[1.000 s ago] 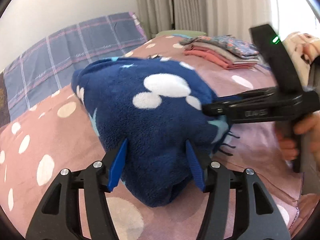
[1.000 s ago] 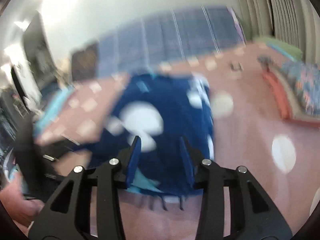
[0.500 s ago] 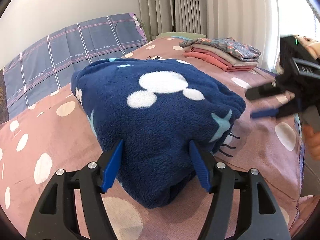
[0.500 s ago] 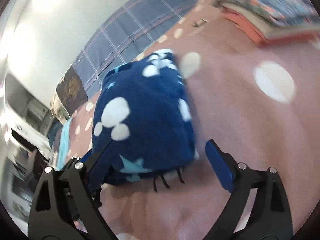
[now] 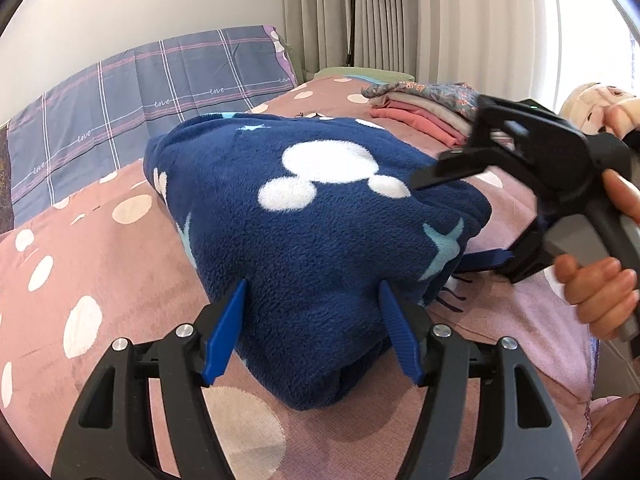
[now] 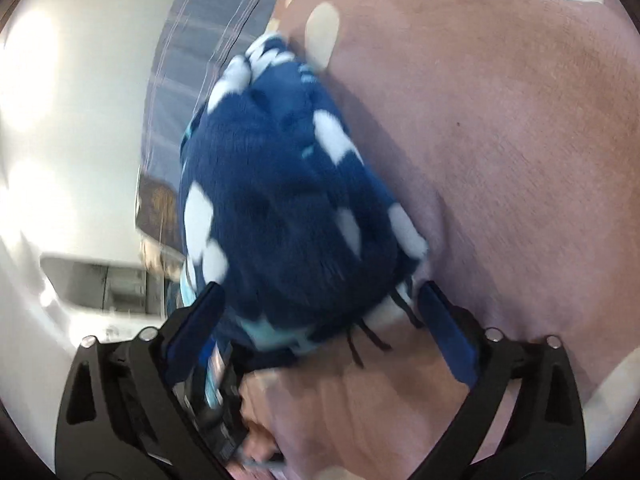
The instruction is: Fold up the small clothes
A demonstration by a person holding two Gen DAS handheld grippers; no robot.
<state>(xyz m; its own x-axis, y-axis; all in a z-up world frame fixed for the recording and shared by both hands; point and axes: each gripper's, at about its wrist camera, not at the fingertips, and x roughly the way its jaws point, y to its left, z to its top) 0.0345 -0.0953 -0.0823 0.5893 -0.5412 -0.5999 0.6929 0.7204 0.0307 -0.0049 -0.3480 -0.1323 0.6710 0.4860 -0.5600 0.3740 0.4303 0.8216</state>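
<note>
1. The left gripper (image 5: 312, 328) stands wide, its ribbed blue plastic pads flanking the near end of the folded navy fleece garment with white mouse-head patches (image 5: 320, 208); whether the pads touch the pile cannot be told.
2. The right gripper (image 6: 320, 328) is also spread wide. One blue pad sits above the garment's corner and the other low beside it, against the bedcover.
3. The garment lies as a thick, rounded bundle straight ahead of both claws, on the pink spotted bedcover (image 5: 100, 248).
4. It looks light, soft and springy, with a deep nap. Judged from its bulk, a shallow pinch would likely slip off.
5. A better hold seems to be deep on the layered near edge, catching every layer at once.
6. Beyond the bundle, ahead and right of the left claw, sits a stack of flat folded thin clothes in coral, beige and floral print (image 5: 424, 108).
7. Further off, a smooth blue plaid pillow (image 5: 132, 100) rests against the wall.
</note>
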